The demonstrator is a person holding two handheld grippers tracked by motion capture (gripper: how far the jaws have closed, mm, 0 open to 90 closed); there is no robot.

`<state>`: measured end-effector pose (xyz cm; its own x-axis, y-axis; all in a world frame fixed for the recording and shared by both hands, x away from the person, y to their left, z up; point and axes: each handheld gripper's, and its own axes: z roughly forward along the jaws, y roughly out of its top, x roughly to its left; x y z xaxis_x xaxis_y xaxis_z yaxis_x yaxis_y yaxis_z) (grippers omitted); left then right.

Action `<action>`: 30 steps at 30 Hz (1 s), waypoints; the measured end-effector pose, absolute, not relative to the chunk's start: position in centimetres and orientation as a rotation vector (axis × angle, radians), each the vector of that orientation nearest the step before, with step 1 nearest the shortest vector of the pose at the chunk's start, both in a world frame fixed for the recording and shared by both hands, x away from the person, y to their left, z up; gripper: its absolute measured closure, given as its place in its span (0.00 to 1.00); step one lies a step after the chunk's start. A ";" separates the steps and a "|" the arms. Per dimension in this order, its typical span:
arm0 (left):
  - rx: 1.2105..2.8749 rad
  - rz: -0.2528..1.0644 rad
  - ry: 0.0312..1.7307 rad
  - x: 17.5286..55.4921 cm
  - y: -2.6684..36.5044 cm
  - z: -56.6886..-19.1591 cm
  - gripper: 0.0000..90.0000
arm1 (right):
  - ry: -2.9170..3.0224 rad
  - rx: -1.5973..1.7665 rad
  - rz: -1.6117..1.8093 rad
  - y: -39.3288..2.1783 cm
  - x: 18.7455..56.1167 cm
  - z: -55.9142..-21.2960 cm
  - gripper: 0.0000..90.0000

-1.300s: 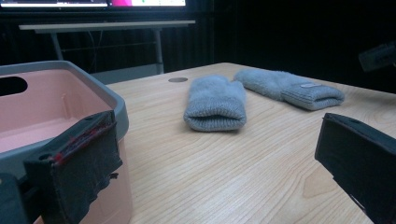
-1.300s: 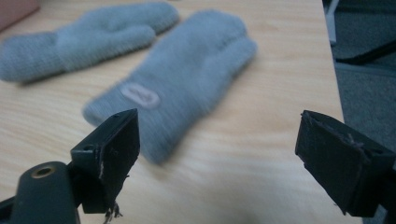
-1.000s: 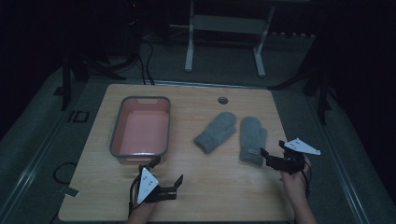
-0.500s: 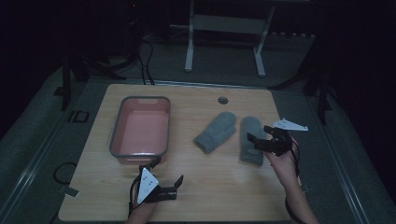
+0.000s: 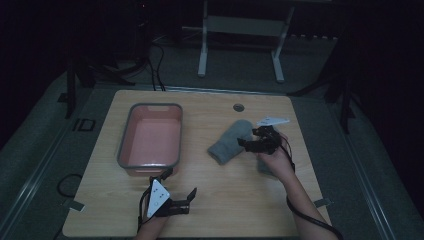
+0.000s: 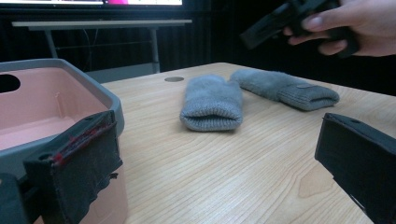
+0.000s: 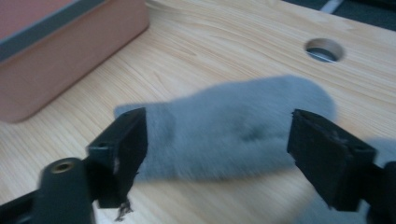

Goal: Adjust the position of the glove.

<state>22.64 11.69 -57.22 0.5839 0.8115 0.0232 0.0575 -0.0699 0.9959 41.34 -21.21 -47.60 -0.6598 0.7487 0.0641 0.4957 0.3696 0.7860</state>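
We can make out little of the second grey mitten (image 5: 264, 165) from the high view, since the person's right hand (image 5: 276, 161) covers most of it near the right edge of the tabletop (image 5: 250, 200); the left gripper view shows it (image 6: 286, 88) plainly, lying flat just beside the first mitten (image 6: 212, 102). In the right gripper view that first mitten (image 7: 233, 135) is blurred, and the tray is cut off at the upper left corner.

Both mittens are knitted, fuzzy wool with ribbed cuffs. The tray (image 5: 150, 137) is a rounded rectangle, pink inside with a grey rim, seemingly plastic, and stands toward the left edge.

The right gripper (image 5: 251, 142) hovers over the first mitten (image 5: 230, 142) with its jaws spread wide, gripping nothing. The left gripper (image 5: 181, 186) sits near the front edge, by the tray's near end, jaws also wide apart and empty.

The tabletop is pale wood grain with a round cable hole (image 5: 238, 107) near its back edge. The room is dark; a metal stand (image 5: 240, 35) rises behind.
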 end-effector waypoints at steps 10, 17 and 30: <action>1.534 0.728 0.758 22.6 11.7 -57.2 0.00 | 2.402 0.997 1.081 -18.4 44.4 -49.2 0.33; 1.534 0.725 0.758 22.7 11.7 -57.2 0.00 | 2.445 1.001 1.013 -17.8 46.3 -51.0 0.34; 1.532 0.715 0.758 22.7 11.8 -57.2 0.00 | 2.461 1.081 0.891 -17.5 47.2 -54.0 0.47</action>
